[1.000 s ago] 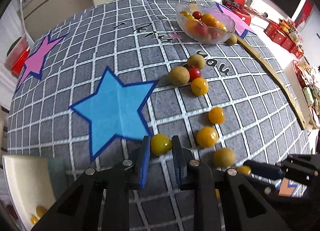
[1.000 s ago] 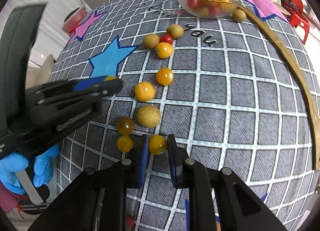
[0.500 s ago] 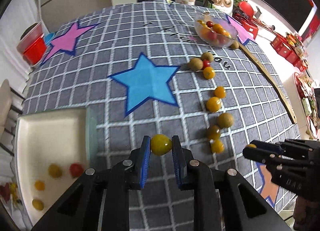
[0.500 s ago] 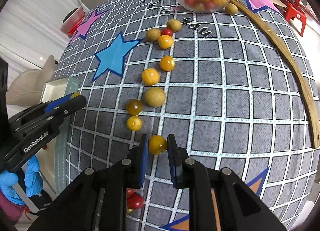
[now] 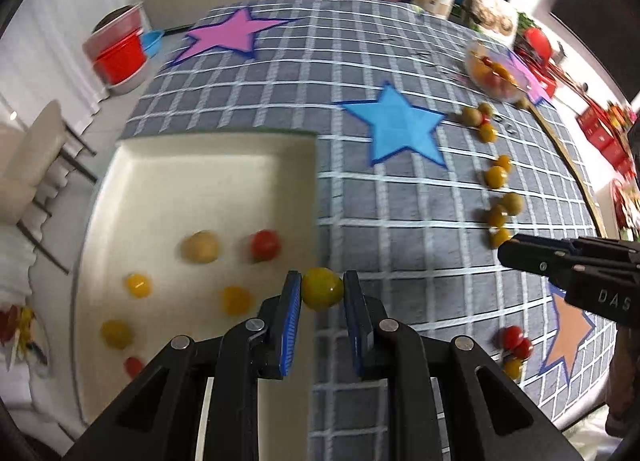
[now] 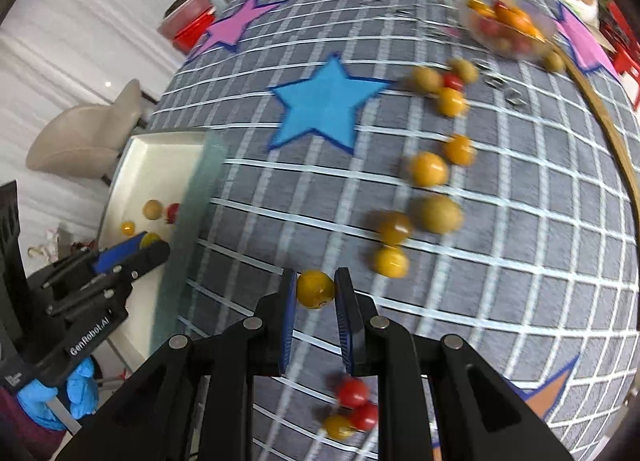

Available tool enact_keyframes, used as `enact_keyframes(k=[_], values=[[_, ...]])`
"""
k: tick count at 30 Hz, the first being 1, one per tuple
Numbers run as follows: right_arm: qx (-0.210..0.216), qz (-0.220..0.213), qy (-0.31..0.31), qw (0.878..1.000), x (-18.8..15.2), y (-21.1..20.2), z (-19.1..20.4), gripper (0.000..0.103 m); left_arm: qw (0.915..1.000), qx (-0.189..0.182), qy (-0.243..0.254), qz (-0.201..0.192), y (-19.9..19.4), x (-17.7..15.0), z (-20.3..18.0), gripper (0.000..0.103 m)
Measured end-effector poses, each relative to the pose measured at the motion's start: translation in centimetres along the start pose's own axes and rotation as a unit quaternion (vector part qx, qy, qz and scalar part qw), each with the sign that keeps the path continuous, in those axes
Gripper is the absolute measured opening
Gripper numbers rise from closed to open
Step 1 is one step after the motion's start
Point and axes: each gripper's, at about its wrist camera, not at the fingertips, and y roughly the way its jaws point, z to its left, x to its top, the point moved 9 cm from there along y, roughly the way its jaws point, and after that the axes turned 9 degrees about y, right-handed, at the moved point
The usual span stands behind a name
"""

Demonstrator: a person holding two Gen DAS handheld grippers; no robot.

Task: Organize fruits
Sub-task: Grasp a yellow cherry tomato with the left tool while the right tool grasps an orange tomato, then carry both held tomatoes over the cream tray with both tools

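My left gripper (image 5: 322,289) is shut on a yellow-green cherry tomato (image 5: 322,288) and holds it above the right rim of the white tray (image 5: 208,165), which holds several small fruits. My right gripper (image 6: 316,289) is shut on a yellow cherry tomato (image 6: 315,289) above the checked cloth, right of the tray (image 6: 160,153). The left gripper also shows in the right wrist view (image 6: 146,247), over the tray. The right gripper shows in the left wrist view (image 5: 506,253). A row of loose yellow and brown fruits (image 6: 428,169) lies on the cloth.
A glass bowl of fruits (image 6: 508,27) stands at the far right of the table. Two red tomatoes and a yellow one (image 6: 354,405) lie near the front edge. A wooden strip (image 6: 616,137) runs along the right side. A beige chair (image 5: 32,169) stands left of the table.
Both grippers have moved left toward the tray, each keeping its tomato. The left gripper now hangs over the tray's right rim.
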Motion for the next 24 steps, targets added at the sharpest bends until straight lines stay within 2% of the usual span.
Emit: enact_keyframes(k=[13,18,24], values=[[0.035,0.017,-0.076,0.996,1.3,3.6,11.4,0.021,0.9956,0.061,-0.071,0.001,-0.2,-3.6,9.0,0.023],[0.033,0.024,-0.101,0.994,2.7,6.0,14.7,0.021,0.9943,0.068,-0.082,0.008,1.1,-4.2,10.1,0.023],[0.021,0.037,-0.104,0.994,3.9,8.5,16.2,0.021,0.9942,0.069,-0.080,0.018,2.1,-5.0,10.2,0.023]])
